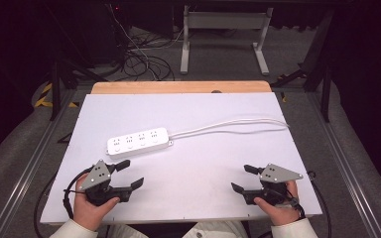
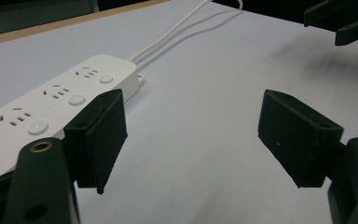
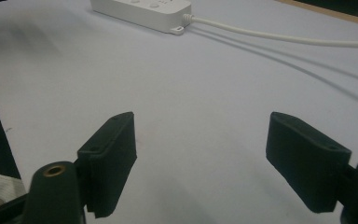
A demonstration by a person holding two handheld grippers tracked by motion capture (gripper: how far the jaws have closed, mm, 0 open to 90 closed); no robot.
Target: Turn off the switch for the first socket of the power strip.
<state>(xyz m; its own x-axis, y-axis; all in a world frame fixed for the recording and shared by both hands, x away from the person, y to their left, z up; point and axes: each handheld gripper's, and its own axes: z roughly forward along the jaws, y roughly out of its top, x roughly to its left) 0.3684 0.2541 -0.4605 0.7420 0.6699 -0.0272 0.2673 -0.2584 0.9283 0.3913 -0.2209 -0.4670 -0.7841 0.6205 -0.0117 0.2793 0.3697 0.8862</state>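
- High view: white power strip [image 1: 138,142] lies mid-table on the white board [image 1: 203,163]; left gripper [image 1: 128,174] near it, right gripper [image 1: 242,178] well apart, both spread wide, empty.
- Left gripper view: jaws wide, strip [image 2: 51,100] just beyond.
- Right gripper view: jaws wide, strip [image 3: 142,9] far ahead.

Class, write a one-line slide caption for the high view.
Two open grippers, left and right, rest apart near a white power strip on the white table.

White power strip [image 1: 138,142] (white cord [image 1: 228,125] too) — black hand-held gripper [image 1: 129,174] jaws.
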